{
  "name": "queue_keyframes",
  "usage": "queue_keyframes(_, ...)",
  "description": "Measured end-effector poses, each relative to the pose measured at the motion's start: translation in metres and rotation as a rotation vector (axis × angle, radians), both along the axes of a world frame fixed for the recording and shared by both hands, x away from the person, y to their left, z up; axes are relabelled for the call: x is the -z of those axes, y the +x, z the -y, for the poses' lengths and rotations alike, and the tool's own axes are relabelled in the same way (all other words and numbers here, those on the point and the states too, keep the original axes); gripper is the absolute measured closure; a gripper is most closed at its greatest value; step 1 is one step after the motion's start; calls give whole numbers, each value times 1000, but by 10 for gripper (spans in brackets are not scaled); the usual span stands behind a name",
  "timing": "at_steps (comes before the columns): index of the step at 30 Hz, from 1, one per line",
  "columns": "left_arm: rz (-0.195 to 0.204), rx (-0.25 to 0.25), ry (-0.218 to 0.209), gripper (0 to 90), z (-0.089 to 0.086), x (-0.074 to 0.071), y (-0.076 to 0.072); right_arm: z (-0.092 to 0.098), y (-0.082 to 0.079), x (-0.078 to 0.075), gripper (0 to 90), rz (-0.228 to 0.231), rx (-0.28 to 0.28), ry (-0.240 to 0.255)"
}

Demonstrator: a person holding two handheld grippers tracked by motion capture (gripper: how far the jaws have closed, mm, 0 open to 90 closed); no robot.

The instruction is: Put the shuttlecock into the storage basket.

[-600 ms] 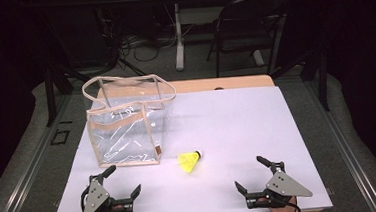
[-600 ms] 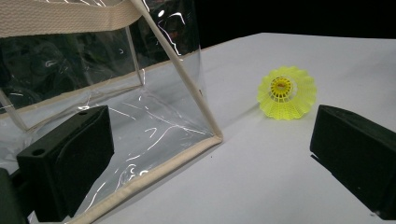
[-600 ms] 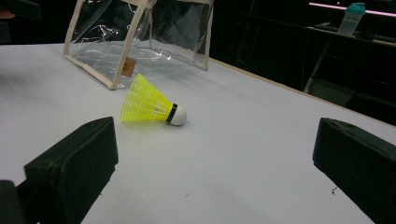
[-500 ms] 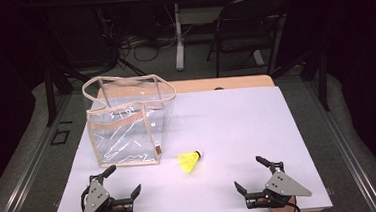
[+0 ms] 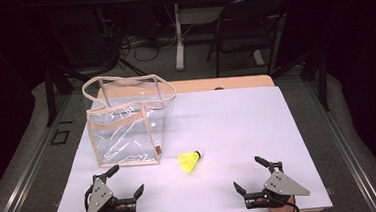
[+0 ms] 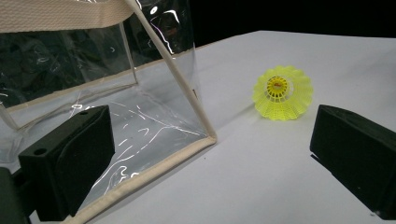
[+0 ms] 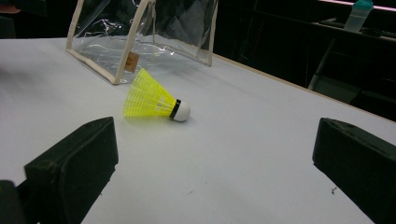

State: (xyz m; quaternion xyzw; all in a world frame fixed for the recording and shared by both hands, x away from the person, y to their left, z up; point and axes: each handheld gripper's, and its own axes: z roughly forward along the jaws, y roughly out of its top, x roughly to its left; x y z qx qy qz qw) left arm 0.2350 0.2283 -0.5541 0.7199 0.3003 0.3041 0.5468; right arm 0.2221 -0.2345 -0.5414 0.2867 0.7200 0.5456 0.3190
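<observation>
1. We hold a tool in each hand, both low at the near edge of a white table (image 5: 257, 126). The left tool (image 5: 122, 182) has its jaws spread wide with nothing between them.
2. The right tool (image 5: 249, 176) is likewise wide apart and empty.
3. A yellow shuttlecock (image 5: 190, 161) lies on its side on the table, roughly midway between the two tools and a little farther out. Its white cork tip points away from us and to the right.
4. A clear plastic bag (image 5: 124, 123) with beige trim stands upright just left of the shuttlecock, near it but not touching, its top open.
5. We judge that the shuttlecock is to go into the bag, with nothing yet grasped.
6. Risk: the shuttlecock looks light and rests on a rounded skirt, so a jaw nudging it could roll it away.
7. Risk: squeezing the mesh skirt too hard could crush it; the cork end looks like the firmer hold.
8. Risk: the bag looks soft and light, so a bump on its rim could tip it or fold its mouth shut.
</observation>
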Motion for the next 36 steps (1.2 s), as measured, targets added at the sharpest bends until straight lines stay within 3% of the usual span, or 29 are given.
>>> queue_keyframes(16,-3,32,24,0,23,-3,2,-2,1,1,0,-6,-4,-15)
queue_keyframes(36,-40,97,61,0,58,-4,15,-2,1,1,0,-17,-7,-23)
